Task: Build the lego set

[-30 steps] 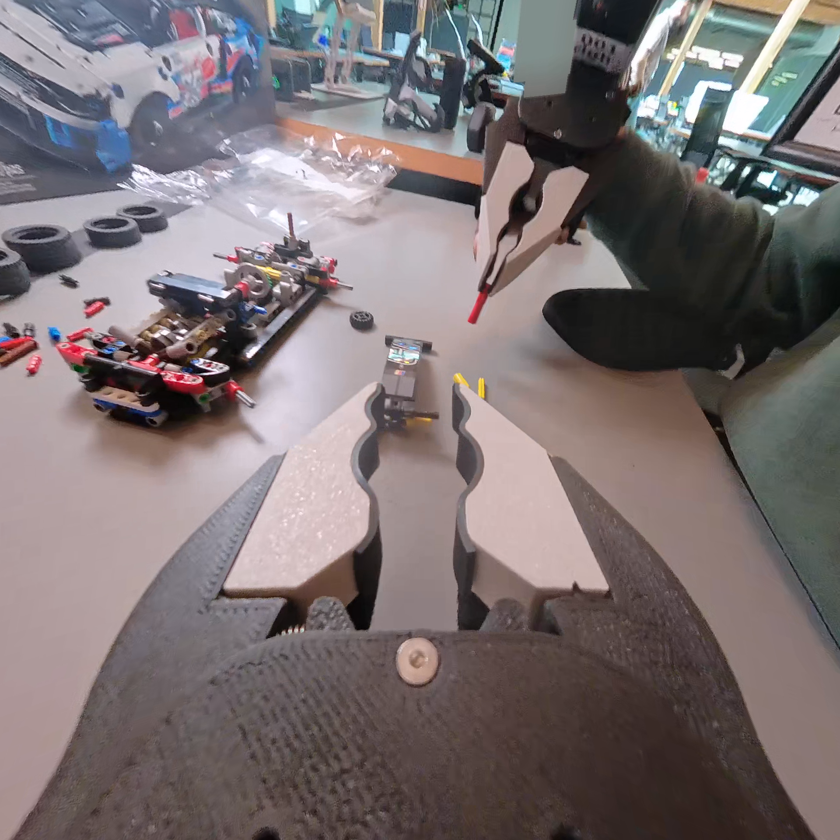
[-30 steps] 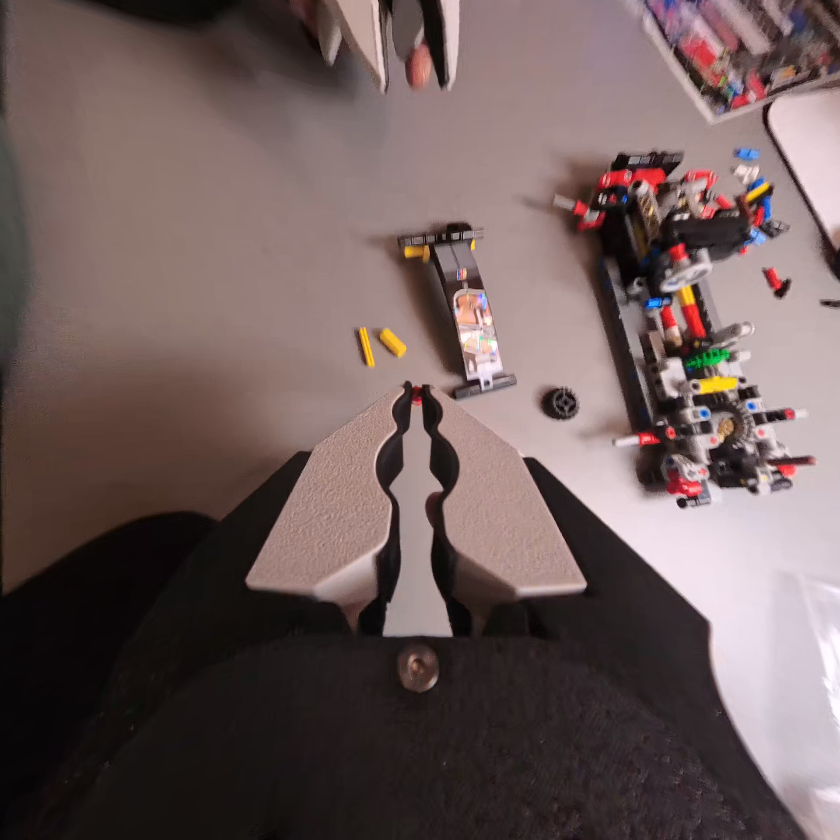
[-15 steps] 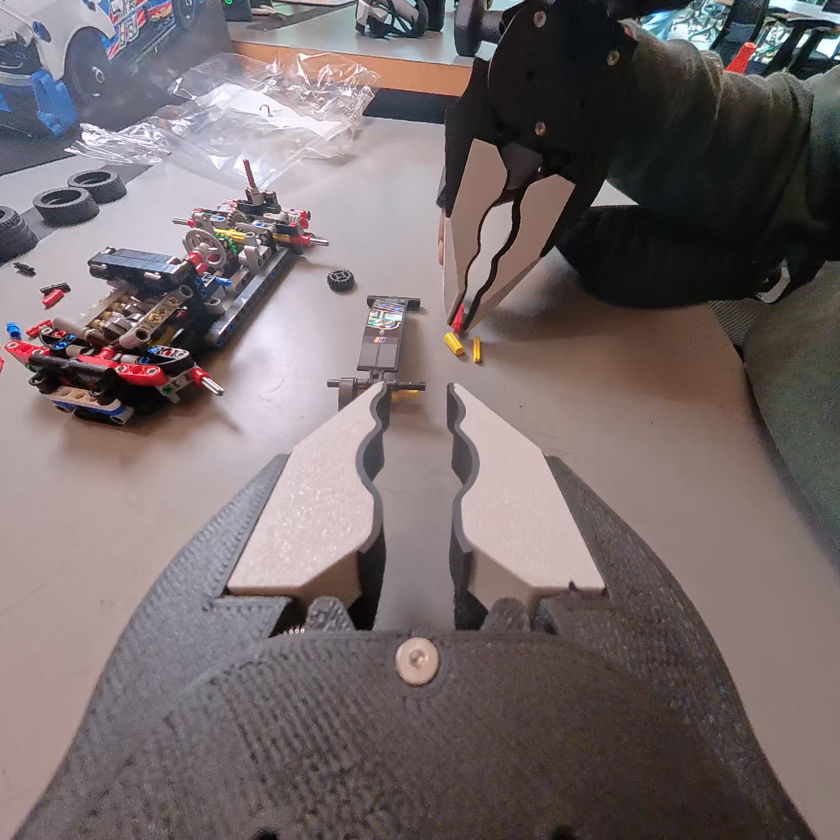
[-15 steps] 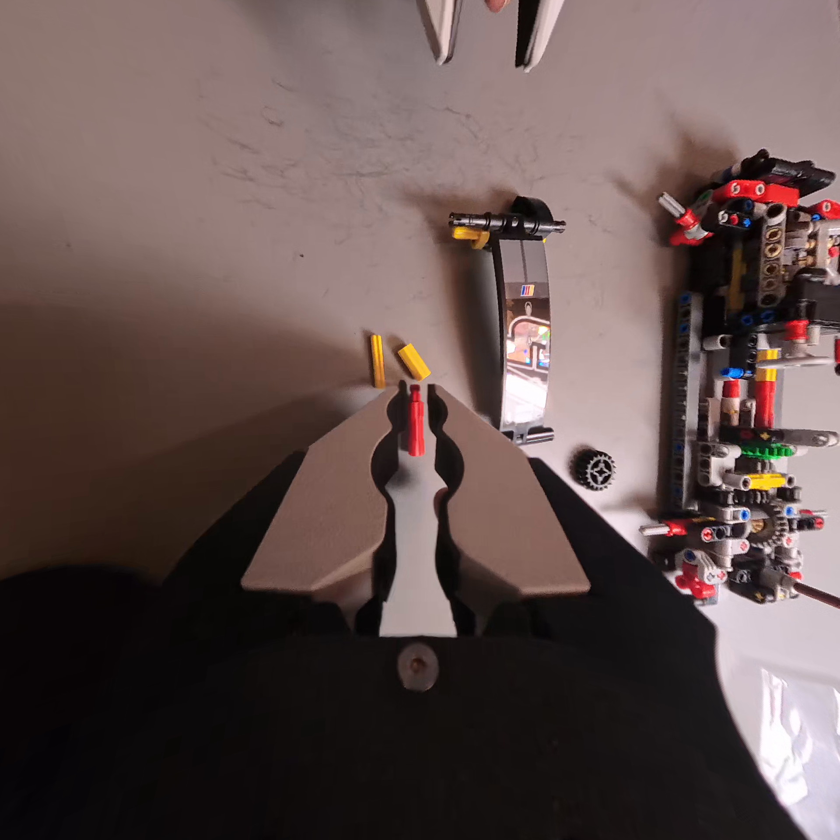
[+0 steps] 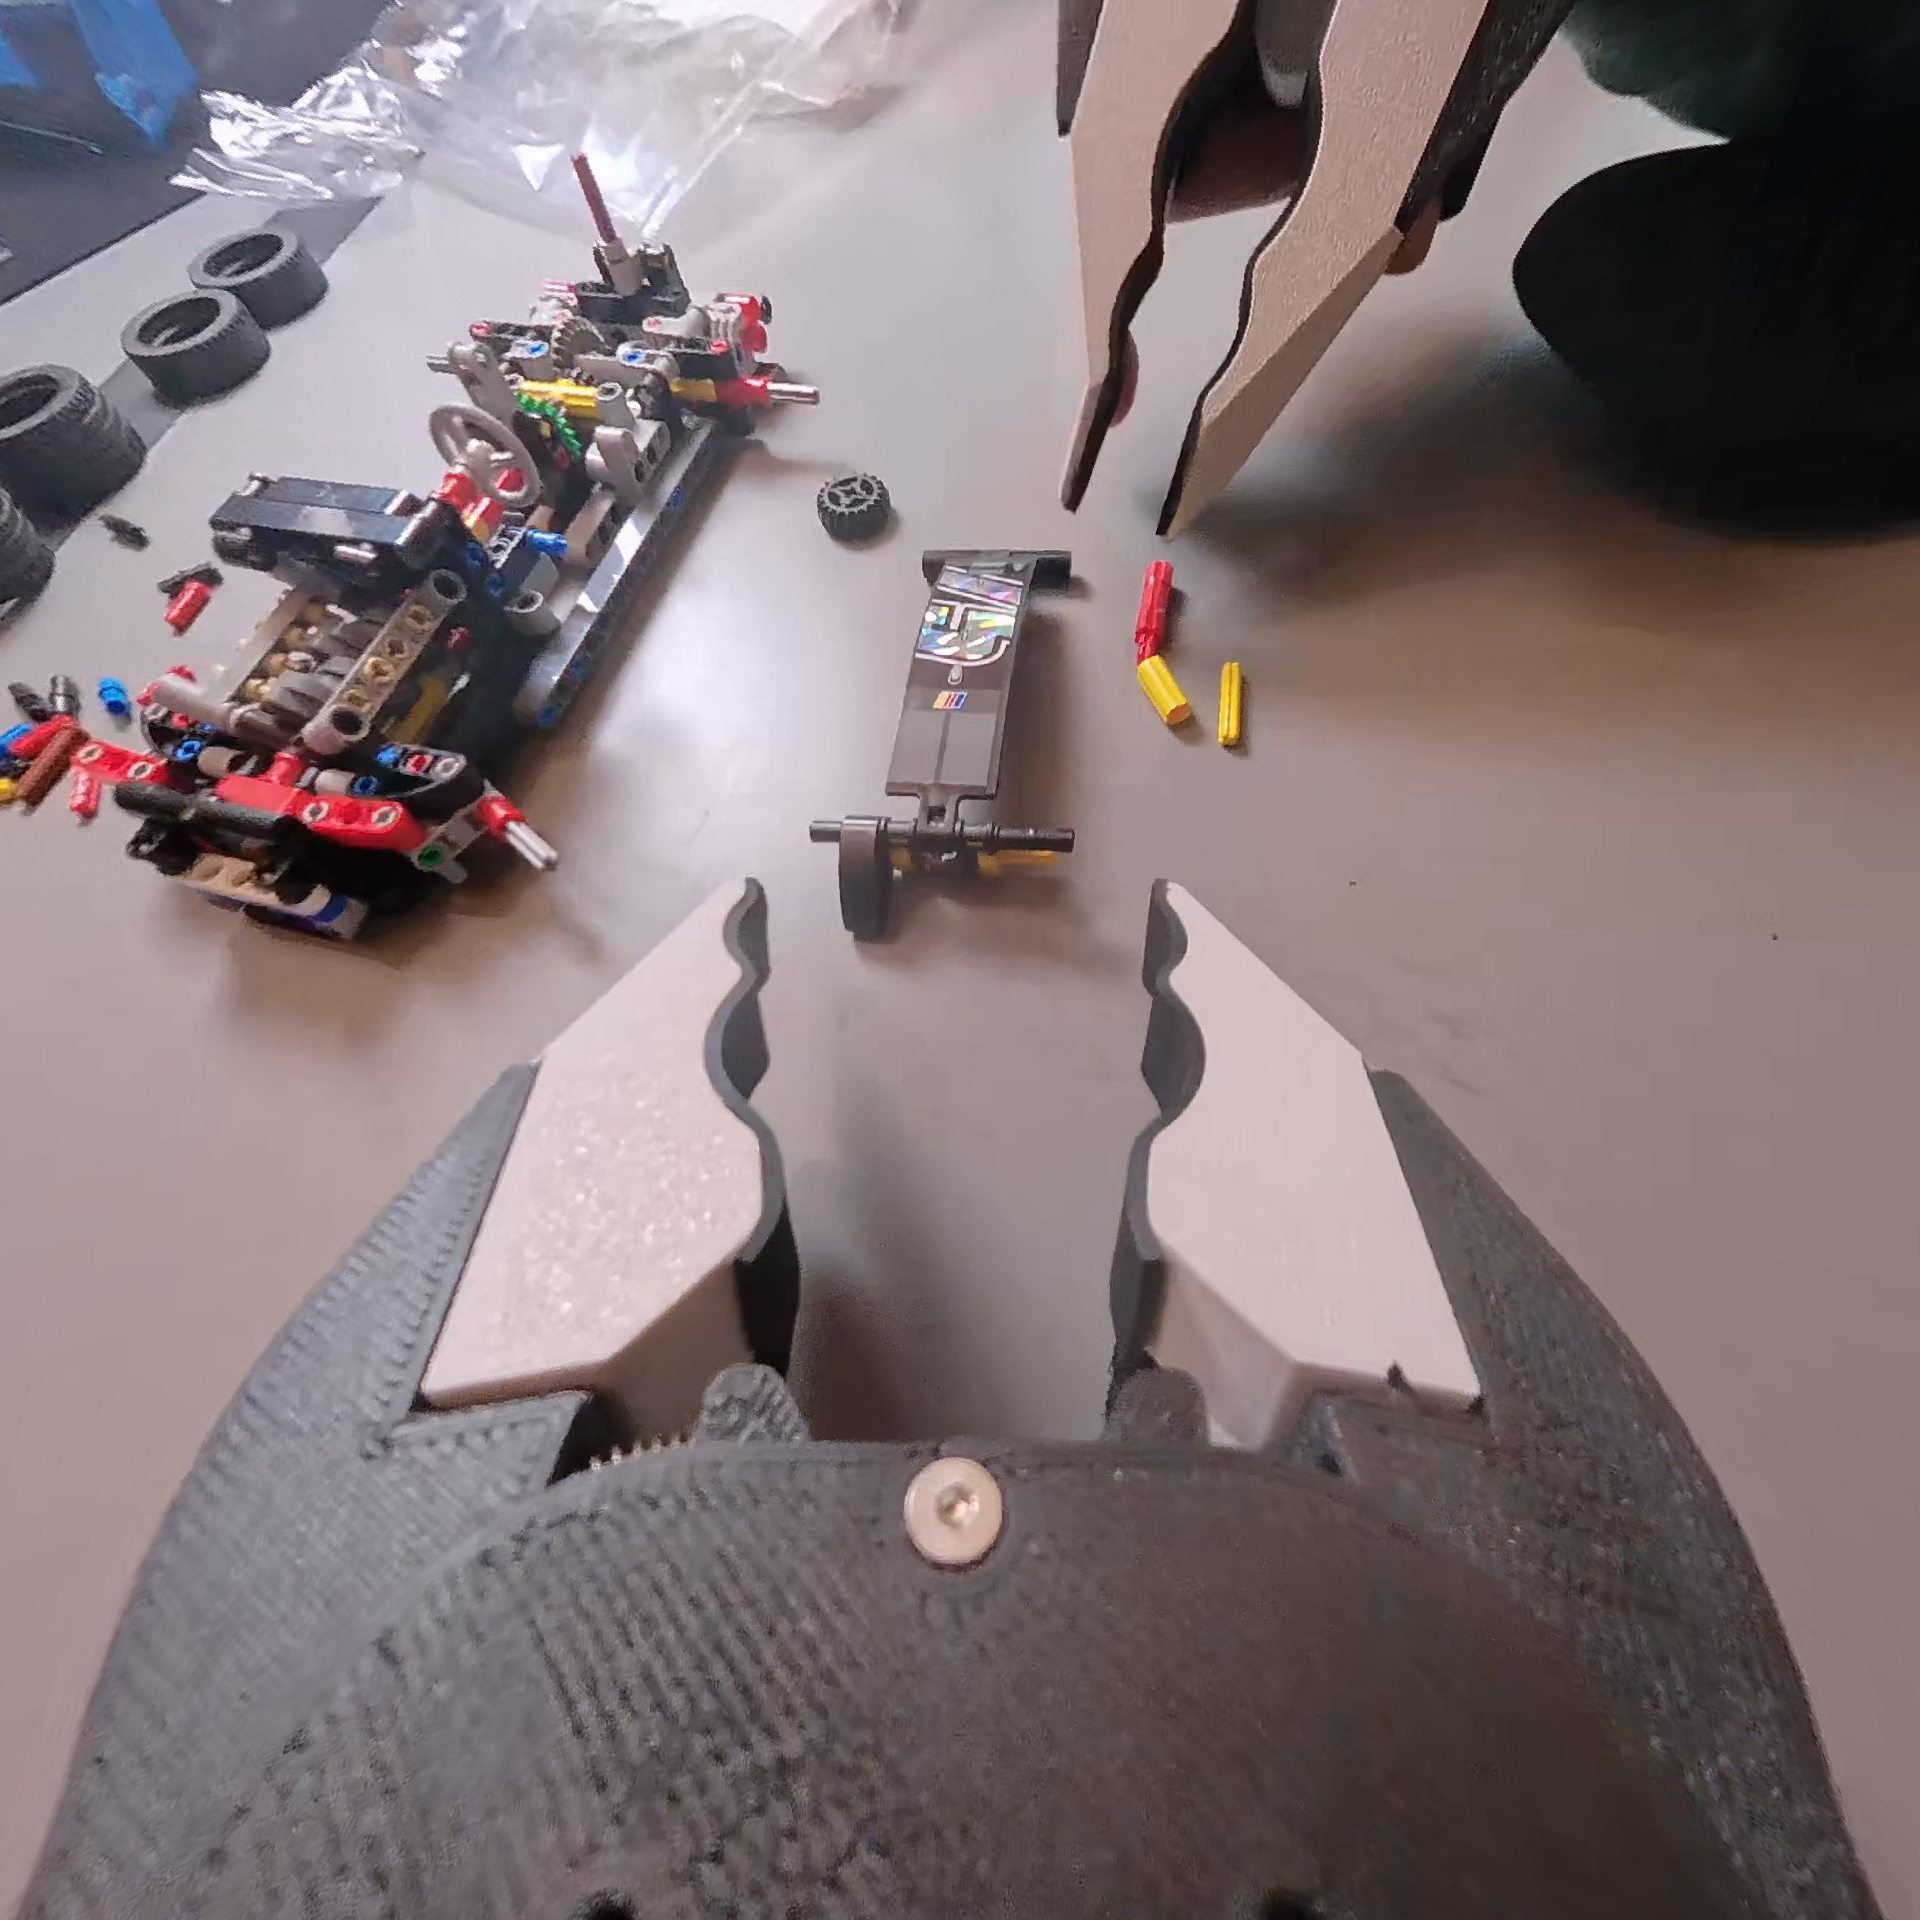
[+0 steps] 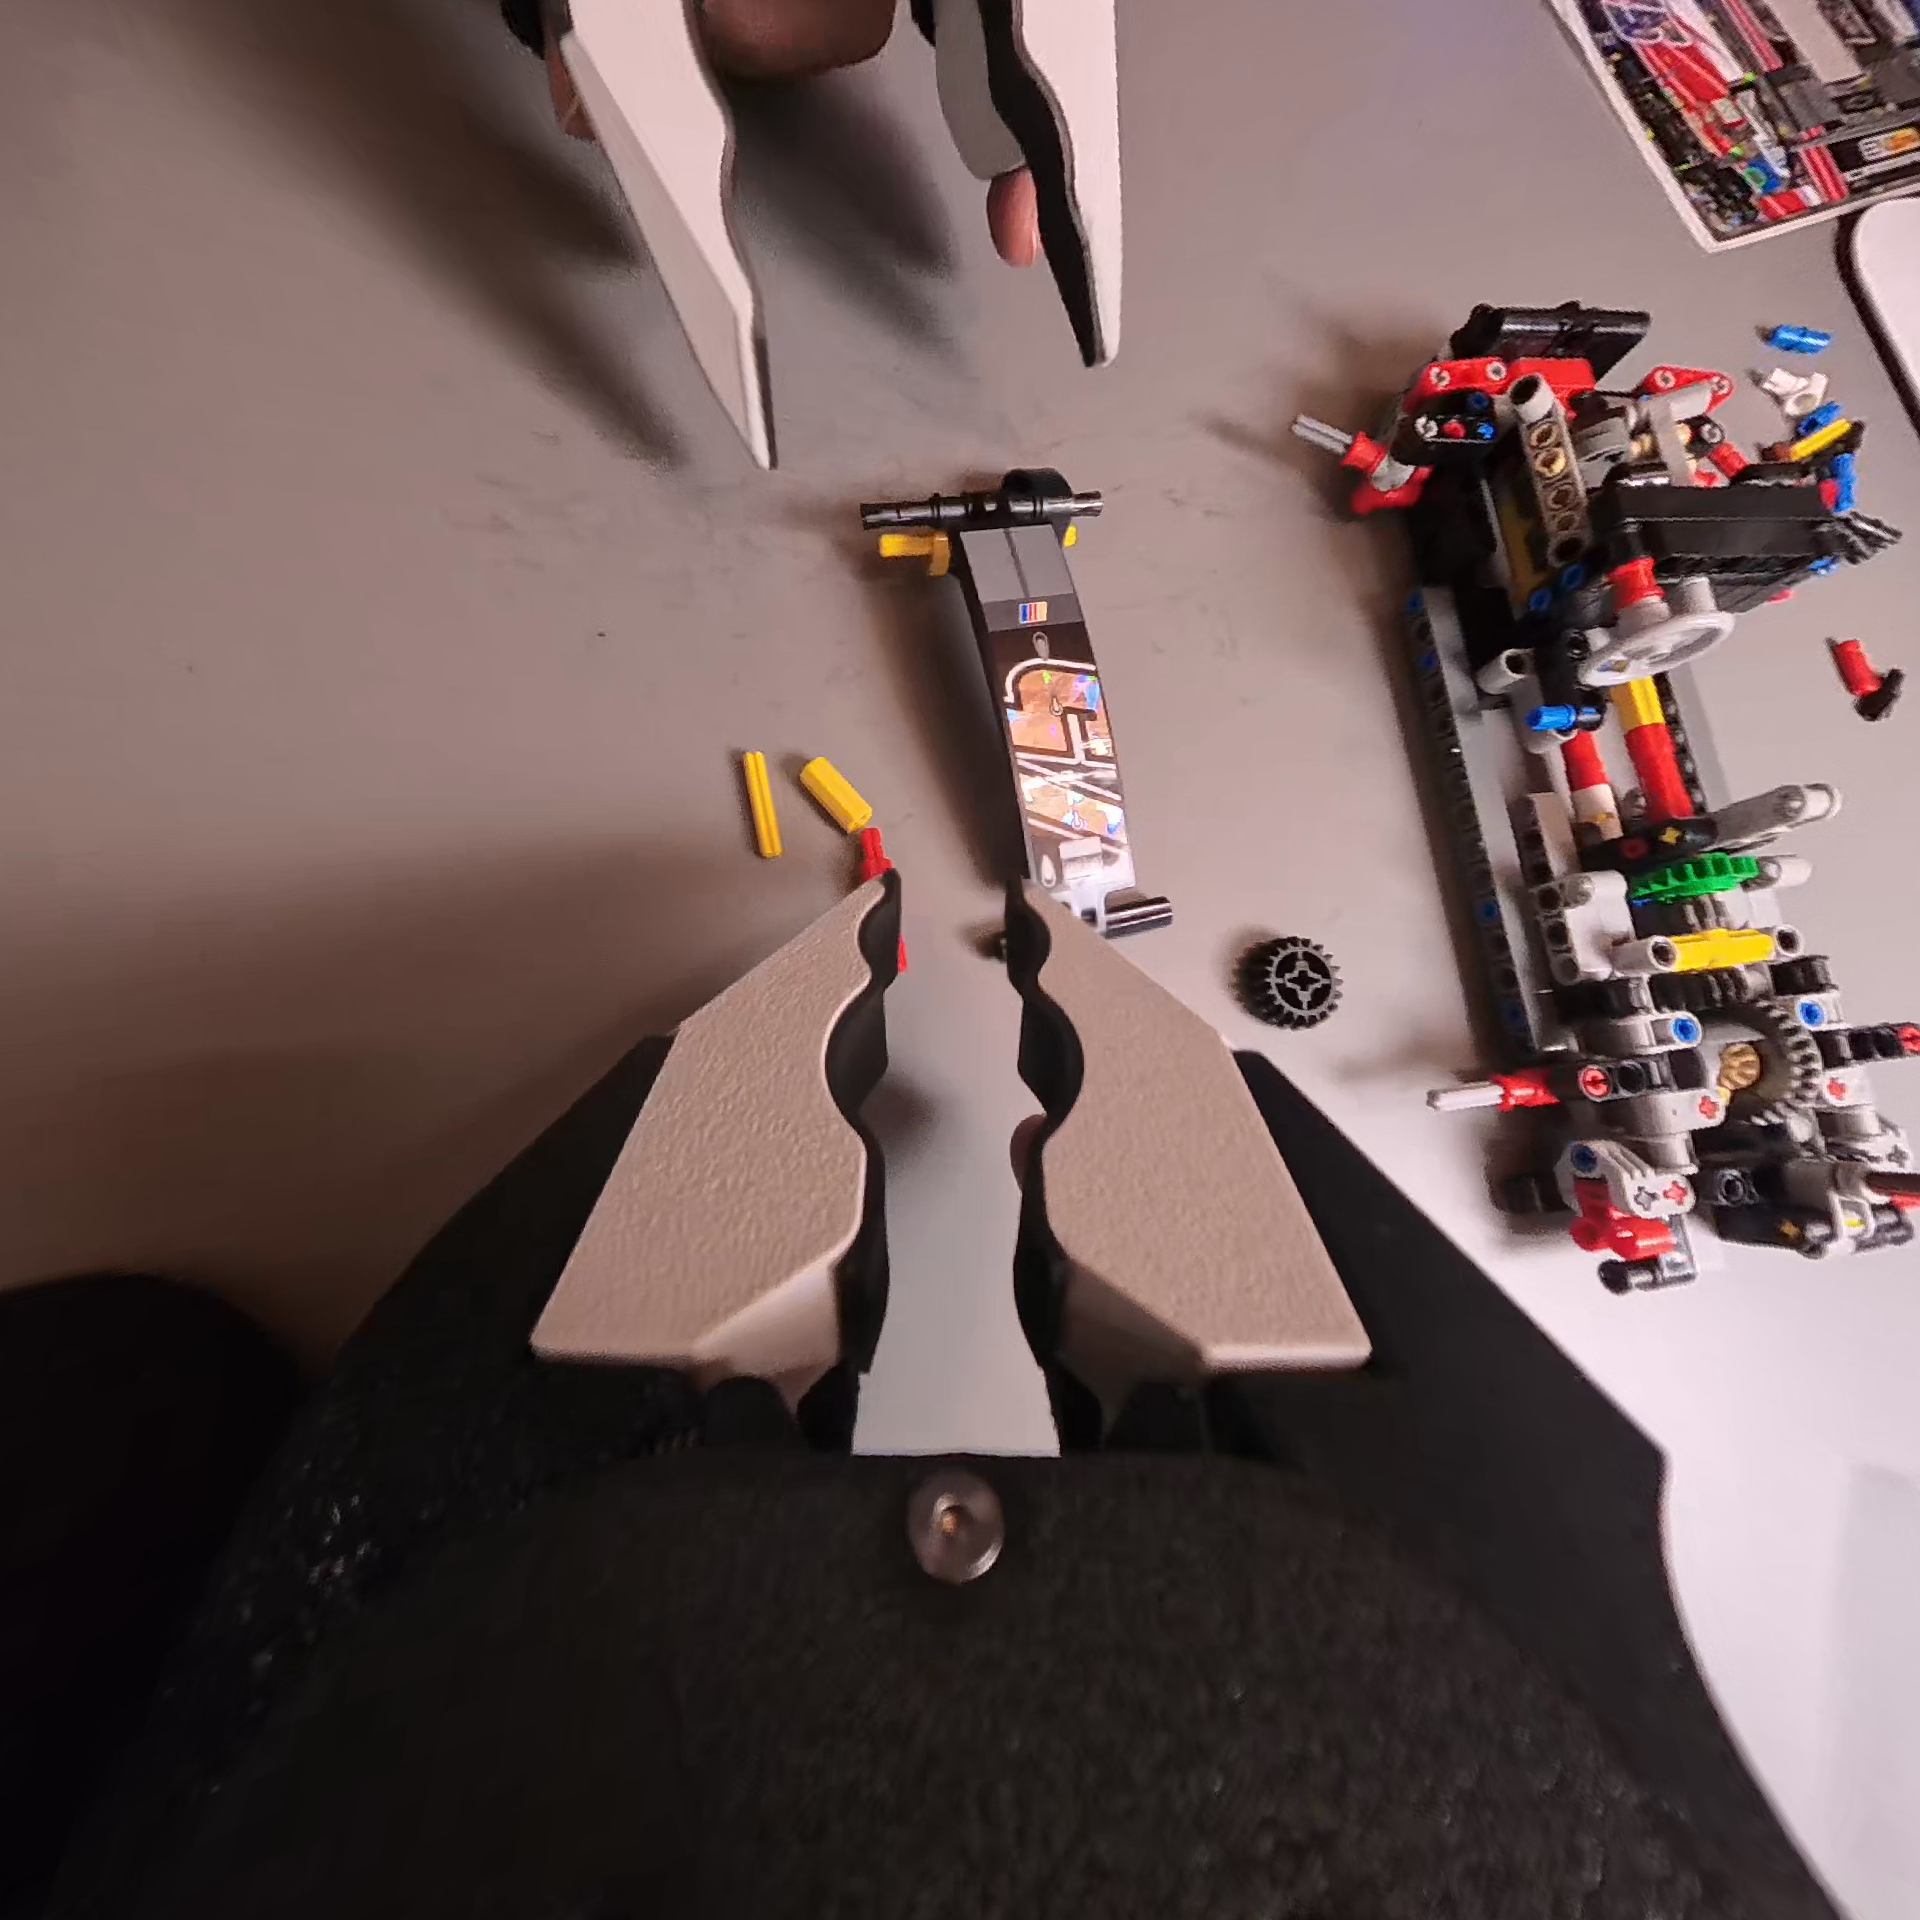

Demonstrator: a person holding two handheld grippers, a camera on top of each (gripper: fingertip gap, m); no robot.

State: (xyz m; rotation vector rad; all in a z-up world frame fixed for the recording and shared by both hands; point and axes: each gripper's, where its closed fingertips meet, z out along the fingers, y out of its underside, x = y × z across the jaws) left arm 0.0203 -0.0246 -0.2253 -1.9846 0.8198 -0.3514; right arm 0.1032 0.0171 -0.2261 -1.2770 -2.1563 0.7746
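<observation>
A black panel piece (image 5: 966,675) with a shiny sticker and a cross axle lies on the grey table just ahead of my left gripper (image 5: 956,899), which is open wide and empty. A red pin (image 5: 1153,608) lies on the table next to a yellow pin (image 5: 1164,691) and a thin yellow axle (image 5: 1229,703). My right gripper (image 6: 951,894) is open and empty, and the red pin (image 6: 871,857) lies beside its left fingertip. The panel (image 6: 1049,727) is just ahead of it. The partly built car chassis (image 5: 468,623) stands left of the panel.
A black gear (image 5: 852,506) lies between the chassis and the panel. Several black tires (image 5: 208,312) and small loose pins (image 5: 62,727) sit at the far left. Clear plastic bags (image 5: 582,94) lie behind the chassis. An instruction booklet (image 6: 1766,104) is beyond the chassis (image 6: 1642,831).
My right gripper came down with the red pin, let it go beside the yellow pieces and opened. My left gripper opened wider and moved closer to the black panel.
</observation>
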